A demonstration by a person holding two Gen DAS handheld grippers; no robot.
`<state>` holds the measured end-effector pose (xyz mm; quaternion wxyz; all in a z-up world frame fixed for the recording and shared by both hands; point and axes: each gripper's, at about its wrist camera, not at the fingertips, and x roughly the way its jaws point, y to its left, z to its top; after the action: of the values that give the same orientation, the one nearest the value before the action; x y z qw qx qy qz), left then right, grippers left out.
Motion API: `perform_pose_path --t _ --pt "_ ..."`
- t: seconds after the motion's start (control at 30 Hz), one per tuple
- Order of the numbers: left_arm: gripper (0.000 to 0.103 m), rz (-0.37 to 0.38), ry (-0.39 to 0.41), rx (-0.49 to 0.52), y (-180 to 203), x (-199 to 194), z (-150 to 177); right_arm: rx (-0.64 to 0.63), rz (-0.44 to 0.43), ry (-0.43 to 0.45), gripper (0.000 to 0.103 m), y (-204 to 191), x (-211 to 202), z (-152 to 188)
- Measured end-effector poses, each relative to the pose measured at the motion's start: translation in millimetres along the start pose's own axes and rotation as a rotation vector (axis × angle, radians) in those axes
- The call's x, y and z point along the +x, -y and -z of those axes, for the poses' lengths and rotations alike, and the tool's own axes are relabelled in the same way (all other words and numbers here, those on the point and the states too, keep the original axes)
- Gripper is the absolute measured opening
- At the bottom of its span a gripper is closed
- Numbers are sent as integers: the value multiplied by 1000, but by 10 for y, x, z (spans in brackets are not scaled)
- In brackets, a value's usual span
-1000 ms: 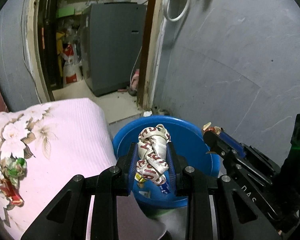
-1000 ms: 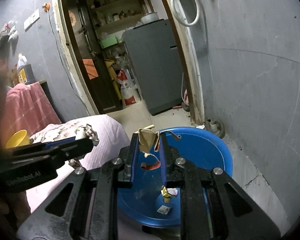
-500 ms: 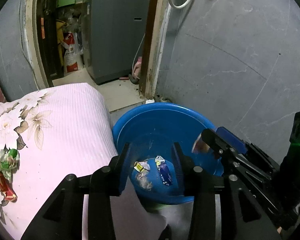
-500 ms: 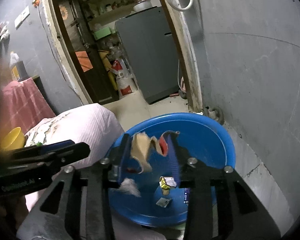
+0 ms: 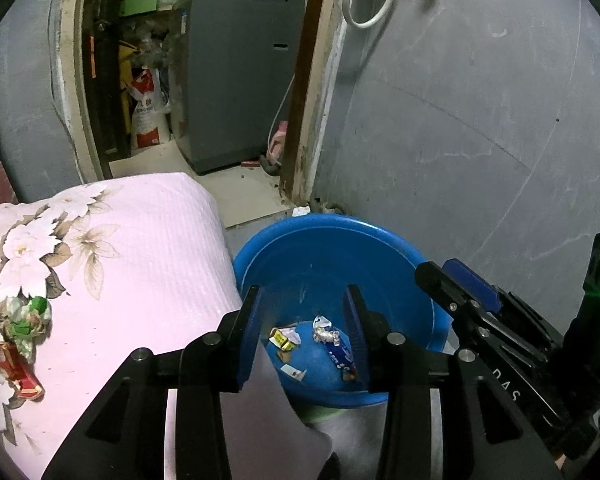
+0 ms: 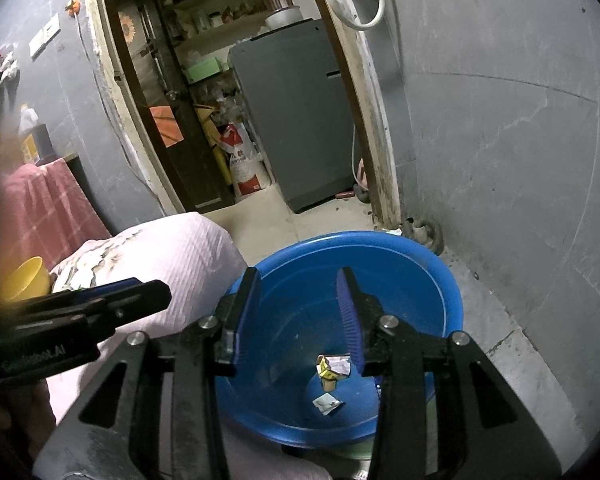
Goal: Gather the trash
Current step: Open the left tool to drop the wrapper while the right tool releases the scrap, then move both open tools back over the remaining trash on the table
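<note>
On the pink cover (image 5: pixel 112 264) at my left two wrappers (image 5: pixel 20 336) wait, so I keep my left gripper (image 5: pixel 302 334) and right gripper (image 6: pixel 296 316) open and empty above the blue basin (image 5: pixel 380 248), where the dropped scraps (image 5: pixel 320 340) lie, before I turn back.

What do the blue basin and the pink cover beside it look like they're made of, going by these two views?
The blue basin looks like moulded plastic: one even colour, a smooth, slightly glossy wall and a thin rolled rim. The pink cover looks like woven or quilted fabric: matte, with fine ribbed lines, a printed flower pattern and a soft rounded fold at its edge. The exact fibre can't be told.
</note>
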<state>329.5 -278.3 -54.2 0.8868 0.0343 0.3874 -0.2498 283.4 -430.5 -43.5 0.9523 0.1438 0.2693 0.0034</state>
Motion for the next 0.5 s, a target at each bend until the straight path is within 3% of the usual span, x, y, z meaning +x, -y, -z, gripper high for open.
perform_pose_path --t 0.5 --pt "35 -19 153 -23 -251 -841 -95 -89 -16 104 48 -570 -476 -281"
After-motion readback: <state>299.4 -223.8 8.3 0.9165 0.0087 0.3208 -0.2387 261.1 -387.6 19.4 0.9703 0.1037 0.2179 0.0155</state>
